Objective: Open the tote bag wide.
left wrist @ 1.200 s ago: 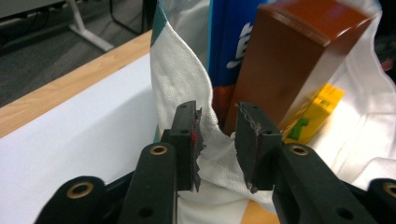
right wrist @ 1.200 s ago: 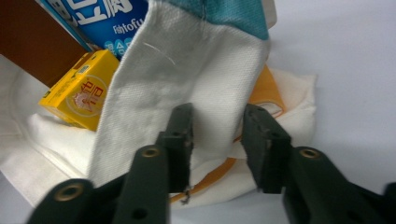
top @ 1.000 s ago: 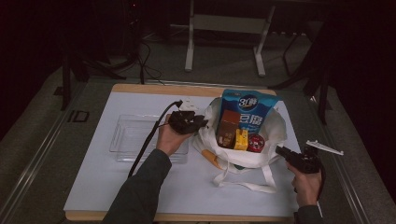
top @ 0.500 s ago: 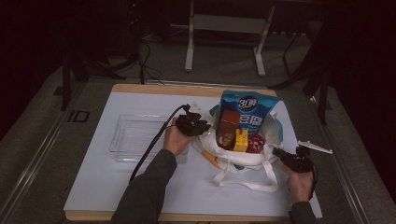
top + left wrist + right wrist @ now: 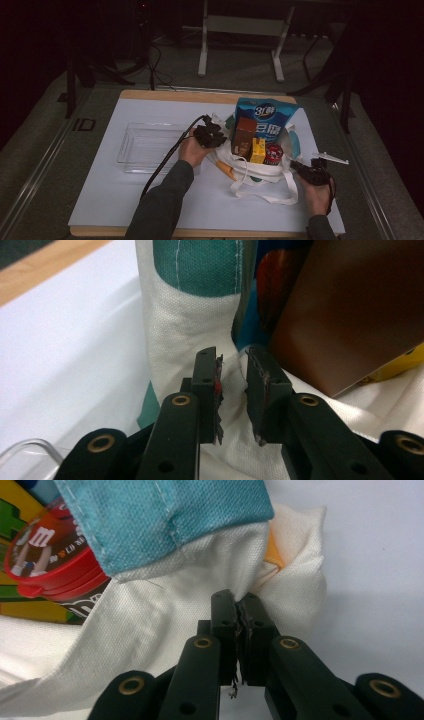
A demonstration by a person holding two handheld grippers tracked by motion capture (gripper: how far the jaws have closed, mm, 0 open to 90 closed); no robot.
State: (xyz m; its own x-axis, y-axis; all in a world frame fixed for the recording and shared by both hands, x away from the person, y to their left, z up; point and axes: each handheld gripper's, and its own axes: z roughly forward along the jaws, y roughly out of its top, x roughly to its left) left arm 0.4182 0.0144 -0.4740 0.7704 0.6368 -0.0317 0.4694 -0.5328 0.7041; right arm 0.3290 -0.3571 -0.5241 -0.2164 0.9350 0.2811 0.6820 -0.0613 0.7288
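A white tote bag (image 5: 260, 172) with teal patches stands on the white mat. It holds a blue pouch (image 5: 267, 117), a brown box (image 5: 244, 135), a yellow box (image 5: 258, 151) and a red-lidded can (image 5: 273, 152). My left gripper (image 5: 220, 139) is at the bag's left rim. In the left gripper view its jaws (image 5: 234, 385) stand a little apart, with the white cloth (image 5: 175, 330) just beyond the gap and the brown box (image 5: 350, 315) behind. My right gripper (image 5: 294, 165) is at the bag's right side, shut (image 5: 240, 630) on a fold of its white cloth (image 5: 165, 625), near the can (image 5: 50, 555).
A clear plastic tray (image 5: 145, 147) lies left of the bag. A small white plastic piece (image 5: 330, 157) lies at the mat's right edge. The bag's straps (image 5: 265, 192) trail toward the front edge. An orange object (image 5: 226, 171) pokes out at the bag's lower left.
Both hands have come in toward the bag and sunk lower. The right gripper has moved left up to the bag's right side, the left one up to its left rim.
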